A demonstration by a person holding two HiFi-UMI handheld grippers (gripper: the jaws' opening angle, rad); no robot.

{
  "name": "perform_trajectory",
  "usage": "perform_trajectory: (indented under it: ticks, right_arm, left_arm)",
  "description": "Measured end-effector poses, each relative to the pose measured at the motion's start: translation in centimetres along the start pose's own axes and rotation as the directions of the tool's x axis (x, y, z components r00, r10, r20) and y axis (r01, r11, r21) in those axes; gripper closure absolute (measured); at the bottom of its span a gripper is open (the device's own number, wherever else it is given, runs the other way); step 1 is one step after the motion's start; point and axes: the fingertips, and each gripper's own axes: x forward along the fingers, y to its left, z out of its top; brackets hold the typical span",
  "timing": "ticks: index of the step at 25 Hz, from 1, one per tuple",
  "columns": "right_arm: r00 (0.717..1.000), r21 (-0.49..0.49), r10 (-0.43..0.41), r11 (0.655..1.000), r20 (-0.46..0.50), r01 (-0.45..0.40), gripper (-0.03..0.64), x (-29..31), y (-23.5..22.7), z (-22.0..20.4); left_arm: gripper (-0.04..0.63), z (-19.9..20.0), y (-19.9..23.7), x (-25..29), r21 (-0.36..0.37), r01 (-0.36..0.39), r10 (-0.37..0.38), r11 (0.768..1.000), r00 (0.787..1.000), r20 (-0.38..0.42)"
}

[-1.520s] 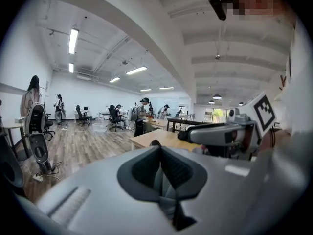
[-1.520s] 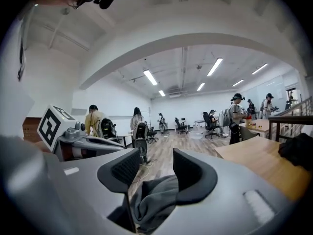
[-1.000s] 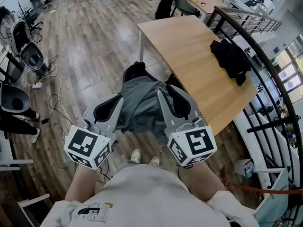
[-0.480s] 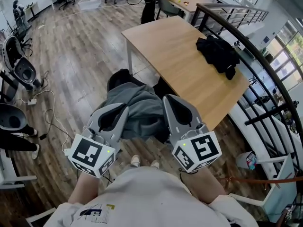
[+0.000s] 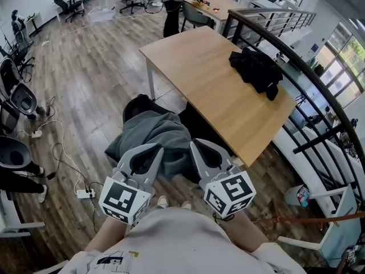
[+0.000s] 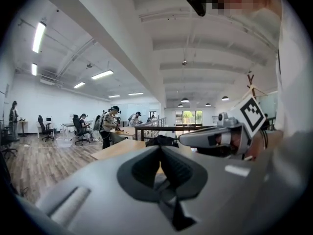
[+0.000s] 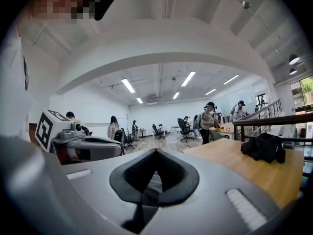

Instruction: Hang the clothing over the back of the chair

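Note:
A grey garment (image 5: 151, 136) lies bunched over a black chair (image 5: 138, 103) beside the wooden table (image 5: 211, 79). My left gripper (image 5: 158, 148) and right gripper (image 5: 194, 143) point at its near edge, side by side, both with jaws together. In the left gripper view the left gripper (image 6: 159, 150) is shut with no cloth between the pads. The right gripper view shows the right gripper (image 7: 155, 152) shut the same way. Whether either tip touches the garment is hidden. A black garment (image 5: 256, 70) lies on the table's far side.
A dark metal railing (image 5: 296, 67) curves along the table's right side. Cables and a power strip (image 5: 85, 193) lie on the wooden floor at left. Office chairs (image 5: 14, 99) stand along the left edge. People work at a far table (image 5: 211, 1).
Both grippers have drawn back toward me and lower, from flanking the grey garment to its near edge. The garment stays draped on the chair.

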Motion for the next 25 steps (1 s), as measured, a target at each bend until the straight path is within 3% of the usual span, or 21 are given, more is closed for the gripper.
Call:
perform_trajectory:
  ticks: [6,25]
  right_arm:
    - [0.999,-0.007,0.019,1.0,-0.045,-0.019,0.618,0.2,0.0,-1.4]
    - [0.999,-0.046,0.014,0.999,-0.034,-0.015,0.618,-0.1,-1.4,-0.5]
  left_arm:
    - [0.594,-1.3,-0.1,0.7,-0.018,0.006,-0.006,1.0,1.0,-0.016]
    - [0.594,-0.6,-0.4,1.9,-0.025,0.016,-0.016,1.0,1.0,0.007]
